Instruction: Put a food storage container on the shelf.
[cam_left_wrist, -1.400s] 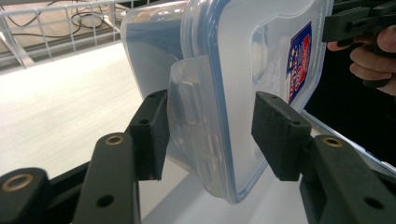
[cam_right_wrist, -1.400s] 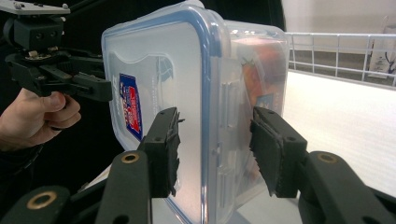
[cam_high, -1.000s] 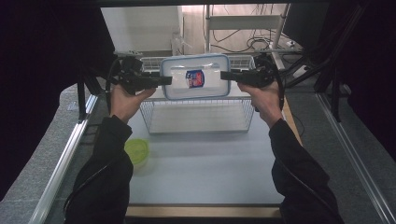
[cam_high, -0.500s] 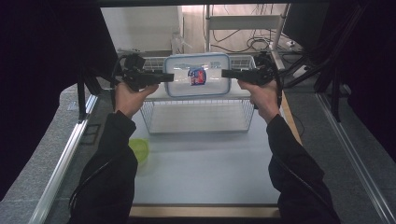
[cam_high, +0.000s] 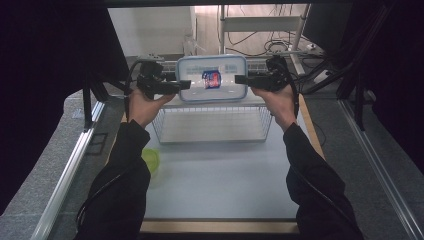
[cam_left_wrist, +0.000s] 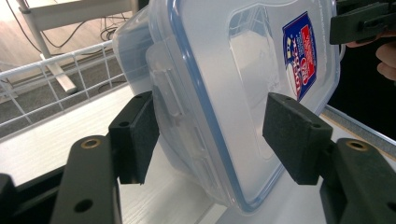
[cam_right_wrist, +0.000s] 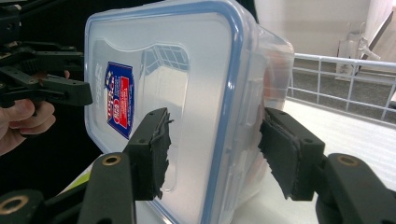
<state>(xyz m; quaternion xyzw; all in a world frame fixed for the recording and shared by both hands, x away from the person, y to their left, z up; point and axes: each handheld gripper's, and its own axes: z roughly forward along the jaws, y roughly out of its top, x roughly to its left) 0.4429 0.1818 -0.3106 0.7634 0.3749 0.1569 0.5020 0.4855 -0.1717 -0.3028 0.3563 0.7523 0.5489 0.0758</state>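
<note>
A clear plastic container (cam_high: 225, 70) with a blue-rimmed lid and a red and blue label stands on edge, its lid facing me, over the far side of a wire basket (cam_high: 215, 141). My left gripper (cam_high: 185, 84) is shut on its left edge and my right gripper (cam_high: 239, 79) on its right edge. In the left gripper view the container (cam_left_wrist: 233, 93) sits between the pads of the left gripper (cam_left_wrist: 215, 135), with the right gripper (cam_left_wrist: 359, 23) at its far edge. In the right gripper view the right gripper (cam_right_wrist: 217, 154) clamps lid and base of the container (cam_right_wrist: 187, 70).
A green round object (cam_high: 150, 160) lies on the white table (cam_high: 220, 185) at the left, partly under the left forearm. Basket wires (cam_left_wrist: 60, 60) (cam_right_wrist: 345, 60) run behind the container. A shelf frame and cables stand beyond the table.
Both grippers have carried the container a little higher and farther from me over the basket. The left gripper has also shifted slightly right.
</note>
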